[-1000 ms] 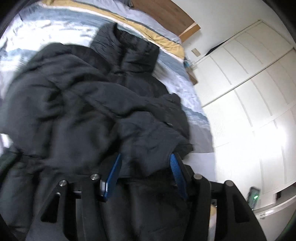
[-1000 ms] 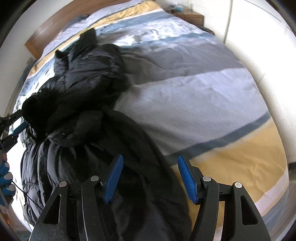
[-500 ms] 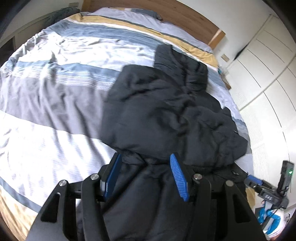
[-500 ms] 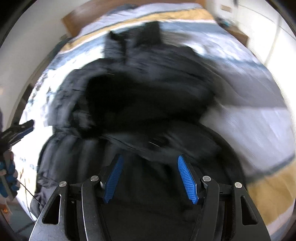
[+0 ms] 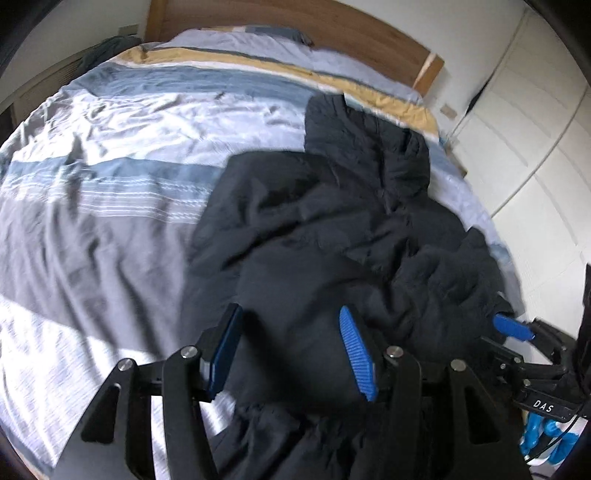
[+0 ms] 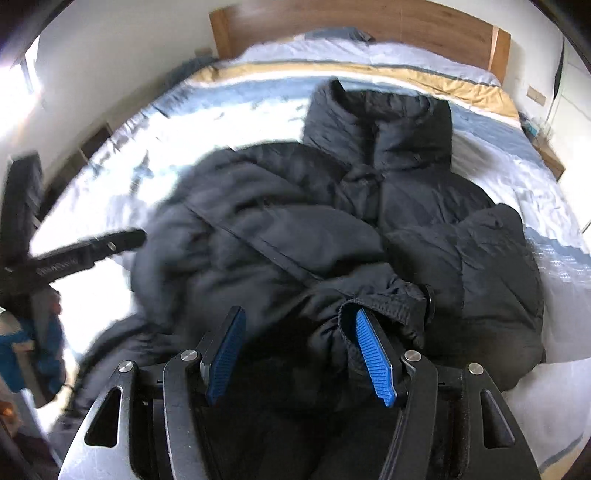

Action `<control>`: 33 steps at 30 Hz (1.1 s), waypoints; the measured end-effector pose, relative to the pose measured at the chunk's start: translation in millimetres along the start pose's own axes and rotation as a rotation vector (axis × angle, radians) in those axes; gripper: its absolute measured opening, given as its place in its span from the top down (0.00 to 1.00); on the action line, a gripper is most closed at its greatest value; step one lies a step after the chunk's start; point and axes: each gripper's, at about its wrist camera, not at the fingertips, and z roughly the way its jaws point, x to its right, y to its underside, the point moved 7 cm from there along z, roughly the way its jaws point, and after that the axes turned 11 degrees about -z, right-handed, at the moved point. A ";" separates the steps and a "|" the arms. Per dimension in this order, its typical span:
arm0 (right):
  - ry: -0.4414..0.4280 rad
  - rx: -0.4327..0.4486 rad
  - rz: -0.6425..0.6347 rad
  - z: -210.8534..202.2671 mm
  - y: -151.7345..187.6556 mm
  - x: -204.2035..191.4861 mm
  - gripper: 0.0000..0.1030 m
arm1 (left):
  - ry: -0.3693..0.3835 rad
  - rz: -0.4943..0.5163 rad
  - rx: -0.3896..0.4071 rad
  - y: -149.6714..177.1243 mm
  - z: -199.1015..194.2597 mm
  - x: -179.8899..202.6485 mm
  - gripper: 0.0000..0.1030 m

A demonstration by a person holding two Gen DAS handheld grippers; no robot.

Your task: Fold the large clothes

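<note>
A black puffer jacket (image 5: 332,229) lies crumpled on the striped bed, collar toward the headboard; it also shows in the right wrist view (image 6: 332,229). My left gripper (image 5: 291,350) is open, its blue pads apart over the jacket's lower part, holding nothing. My right gripper (image 6: 299,354) is open too, with an elastic sleeve cuff (image 6: 384,306) lying just at its right pad. The right gripper also shows at the right edge of the left wrist view (image 5: 517,332), and the left gripper at the left of the right wrist view (image 6: 92,247).
The bed's striped duvet (image 5: 110,184) spreads left of the jacket. A wooden headboard (image 5: 295,22) stands at the far end. White wardrobe doors (image 5: 535,147) run along the right side. A bedside table (image 6: 550,158) stands at far right.
Both cameras have swung to face the headboard, and the jacket now sits centred ahead. Both grippers stay open. The sleeve cuff now lies at my right gripper's right pad.
</note>
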 end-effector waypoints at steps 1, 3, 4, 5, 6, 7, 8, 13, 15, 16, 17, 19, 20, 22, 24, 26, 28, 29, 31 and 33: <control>0.015 -0.019 -0.004 6.9 6.4 7.4 0.41 | -0.009 0.012 -0.010 4.3 9.3 3.5 0.49; 0.039 -0.061 0.016 16.9 23.7 27.1 0.41 | -0.028 0.034 -0.044 17.7 28.1 8.2 0.49; 0.036 -0.075 0.032 18.1 32.0 35.3 0.41 | -0.037 0.037 -0.052 22.6 32.0 8.2 0.49; 0.025 -0.083 0.049 17.3 39.6 42.3 0.40 | -0.035 0.037 -0.058 25.9 33.3 8.0 0.49; 0.019 -0.087 0.056 15.2 44.0 47.0 0.38 | -0.027 0.030 -0.063 28.5 31.5 7.3 0.49; 0.015 -0.086 0.053 11.7 46.4 49.0 0.37 | -0.015 0.022 -0.064 29.5 26.8 6.9 0.49; 0.013 -0.085 0.044 7.0 48.2 49.6 0.37 | -0.006 0.019 -0.062 29.3 21.6 6.8 0.49; 0.036 -0.060 0.014 -25.8 41.9 55.9 0.37 | 0.007 0.037 -0.022 19.3 -6.3 7.9 0.49; 0.032 -0.014 0.016 -45.8 32.3 56.9 0.37 | 0.008 0.048 0.001 12.2 -13.6 11.9 0.49; 0.025 0.012 0.012 -54.9 25.0 55.0 0.37 | 0.009 0.053 0.009 9.2 -14.9 14.1 0.49; 0.014 0.030 0.006 -60.1 18.1 51.9 0.37 | 0.012 0.057 0.016 6.4 -15.3 16.3 0.49; -0.003 0.046 -0.021 -59.2 6.7 42.8 0.37 | 0.005 0.059 0.018 4.5 -9.9 20.9 0.49; -0.011 0.046 -0.035 -54.7 3.0 37.9 0.37 | -0.001 0.059 0.016 4.6 -6.8 21.2 0.49; -0.023 0.032 -0.047 -39.3 2.2 30.1 0.37 | -0.015 0.052 0.003 10.3 3.9 22.7 0.49; -0.026 0.007 -0.051 -21.8 9.7 28.3 0.37 | -0.031 0.061 -0.009 18.8 11.4 24.0 0.49; -0.015 -0.035 -0.071 -2.2 20.3 27.8 0.37 | -0.056 0.082 -0.011 27.0 17.6 25.3 0.49; -0.010 -0.063 -0.078 10.0 31.1 31.9 0.37 | -0.074 0.097 -0.006 33.5 21.7 25.9 0.49; -0.011 -0.073 -0.073 14.5 37.1 35.4 0.37 | -0.078 0.098 -0.004 34.9 22.9 25.9 0.49; -0.018 -0.076 -0.057 17.4 43.9 41.8 0.37 | -0.083 0.100 0.000 36.5 25.5 25.9 0.49; -0.032 -0.071 -0.045 17.8 47.3 45.0 0.37 | -0.094 0.110 0.001 37.7 28.7 26.7 0.49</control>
